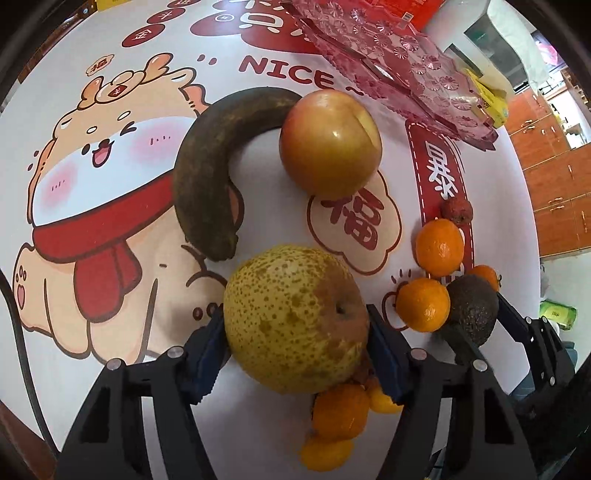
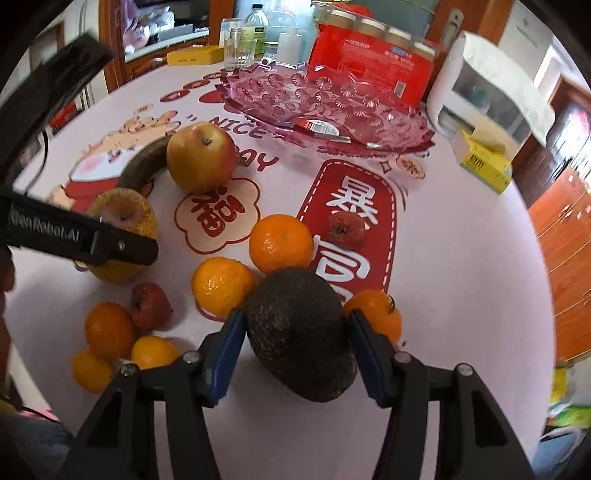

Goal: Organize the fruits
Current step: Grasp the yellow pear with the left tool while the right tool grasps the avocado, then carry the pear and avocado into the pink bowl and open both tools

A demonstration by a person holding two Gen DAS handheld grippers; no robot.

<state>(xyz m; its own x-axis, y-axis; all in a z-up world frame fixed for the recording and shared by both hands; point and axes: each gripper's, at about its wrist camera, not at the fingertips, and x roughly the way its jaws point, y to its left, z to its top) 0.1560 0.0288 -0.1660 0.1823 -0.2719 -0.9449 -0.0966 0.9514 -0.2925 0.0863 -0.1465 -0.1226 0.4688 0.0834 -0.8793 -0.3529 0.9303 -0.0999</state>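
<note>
My left gripper [image 1: 295,332] is shut on a yellow speckled pear [image 1: 295,317], its blue pads against both sides. My right gripper [image 2: 297,325] is shut on a dark avocado [image 2: 299,332]; it also shows in the left wrist view [image 1: 471,308]. An apple [image 1: 328,142] and a blackened banana [image 1: 207,173] lie beyond the pear. Several tangerines [image 2: 280,243] and two small red fruits [image 2: 345,229] lie around the avocado. The pink plastic fruit plate [image 2: 332,107] stands empty at the far side. The pear shows in the right wrist view [image 2: 122,221], behind the left gripper's finger.
A round table with a cartoon-print cloth [image 2: 461,240] holds everything. Behind the plate stand a red box [image 2: 373,66], bottles [image 2: 255,33], a white appliance [image 2: 487,88] and a yellow box [image 2: 484,162]. A black cable [image 1: 18,332] runs along the left edge.
</note>
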